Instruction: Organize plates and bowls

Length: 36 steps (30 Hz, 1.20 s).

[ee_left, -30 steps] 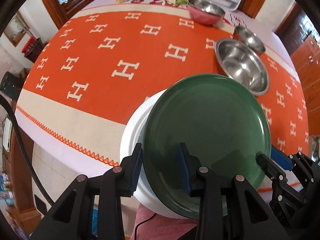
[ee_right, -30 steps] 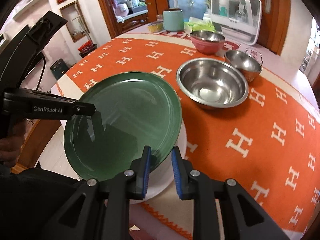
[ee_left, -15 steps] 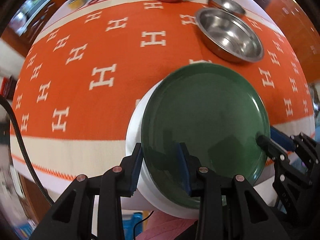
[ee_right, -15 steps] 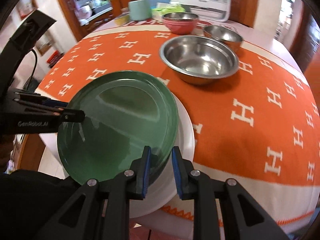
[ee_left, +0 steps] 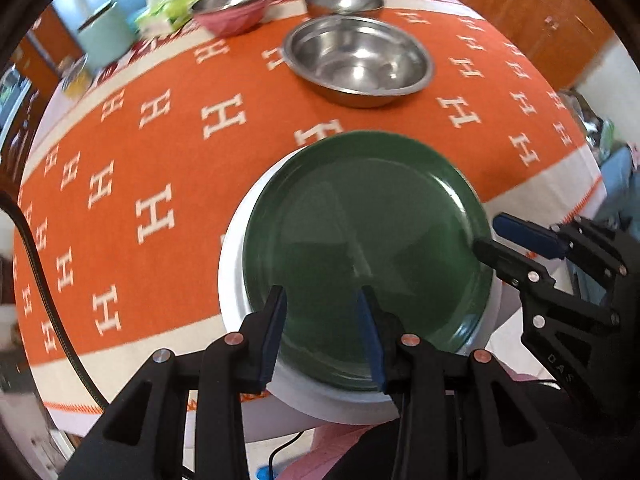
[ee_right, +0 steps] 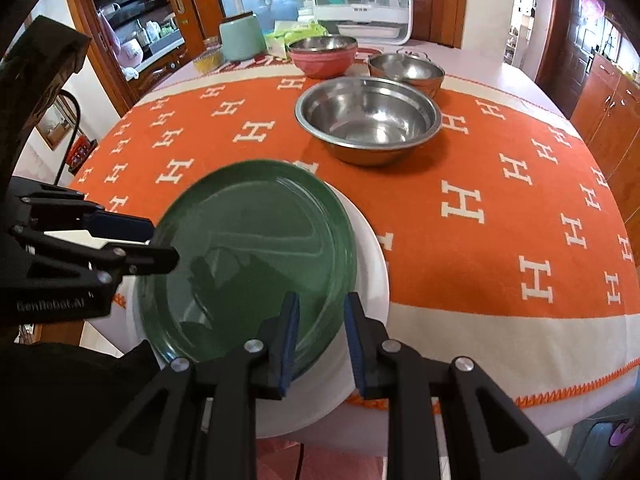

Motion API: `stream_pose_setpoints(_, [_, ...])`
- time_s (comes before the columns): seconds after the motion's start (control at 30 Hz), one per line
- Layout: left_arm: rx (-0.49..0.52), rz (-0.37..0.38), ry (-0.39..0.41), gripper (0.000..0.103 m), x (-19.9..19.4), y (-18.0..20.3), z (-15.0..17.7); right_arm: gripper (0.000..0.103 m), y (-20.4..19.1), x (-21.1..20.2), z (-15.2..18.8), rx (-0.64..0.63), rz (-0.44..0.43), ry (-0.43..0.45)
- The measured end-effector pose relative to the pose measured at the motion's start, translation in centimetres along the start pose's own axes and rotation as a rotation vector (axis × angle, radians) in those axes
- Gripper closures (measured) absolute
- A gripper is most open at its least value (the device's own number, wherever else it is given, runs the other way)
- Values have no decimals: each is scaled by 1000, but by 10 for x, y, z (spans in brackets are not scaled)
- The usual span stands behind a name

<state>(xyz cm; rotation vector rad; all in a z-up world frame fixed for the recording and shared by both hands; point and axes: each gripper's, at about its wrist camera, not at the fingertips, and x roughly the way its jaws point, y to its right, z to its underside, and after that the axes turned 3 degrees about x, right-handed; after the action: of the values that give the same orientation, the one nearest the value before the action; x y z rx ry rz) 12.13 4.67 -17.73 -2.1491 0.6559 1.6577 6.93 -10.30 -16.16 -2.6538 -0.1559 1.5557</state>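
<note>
The green plate (ee_left: pixel 360 248) and white plate (ee_right: pixel 368 256) stick out past the counter (ee_right: pixel 500 332) edge. The left claw (ee_left: pixel 322 332) is opening around the green rim; the right claw (ee_right: pixel 320 332) is clenched on it. "GenRobot.AI" label (ee_right: pixel 50 305).

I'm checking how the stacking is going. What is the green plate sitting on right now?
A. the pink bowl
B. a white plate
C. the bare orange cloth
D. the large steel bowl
B: the green plate lies on a larger white plate, whose rim shows around it, near the table's front edge; the large steel bowl stands apart, farther back on the orange cloth.
</note>
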Motion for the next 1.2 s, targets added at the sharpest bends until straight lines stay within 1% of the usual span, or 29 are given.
stream_pose_setpoints(0.07, [18, -8, 24, 67, -6, 1, 0, 78, -3, -2, -1, -2, 2, 6])
stream_pose_setpoints(0.1, [23, -9, 39, 66, -9, 2, 0, 75, -4, -3, -1, -5, 1, 10])
stream_pose_setpoints(0.13, [26, -8, 50, 64, -12, 2, 0, 70, -6, -5, -2, -12, 1, 16])
stream_pose_setpoints(0.2, [36, -7, 85, 59, -19, 2, -1, 65, -8, -7, -2, -27, 4, 26])
stream_pose_setpoints(0.23, [37, -7, 97, 56, -21, 2, -3, 64, -9, -8, -3, -32, 6, 27])
stream_pose_setpoints(0.37, [41, -17, 142, 52, -31, 2, -11, 58, -7, -13, -10, -27, 10, 35])
stream_pose_setpoints(0.43, [32, -20, 153, 40, -34, 1, -15, 53, -5, -16, -15, -22, 6, 42])
stream_pose_setpoints(0.53, [7, 0, 182, 37, -37, -4, -26, 50, -1, -21, -23, -22, 8, 64])
stream_pose_setpoints(0.67, [-31, -23, 197, 36, -37, -9, -42, 48, 7, -17, -39, -9, -2, 65])
stream_pose_setpoints(0.73, [-50, -23, 206, 31, -37, -12, -49, 47, 11, -14, -46, -9, -7, 61])
stream_pose_setpoints(1.0, [-128, -44, 248, 29, -36, -30, -85, 47, 30, 2, -81, 2, -12, 57])
stream_pose_setpoints(1.2, [-174, -50, 272, 26, -30, -40, -109, 47, 46, 11, -98, 26, -7, 65])
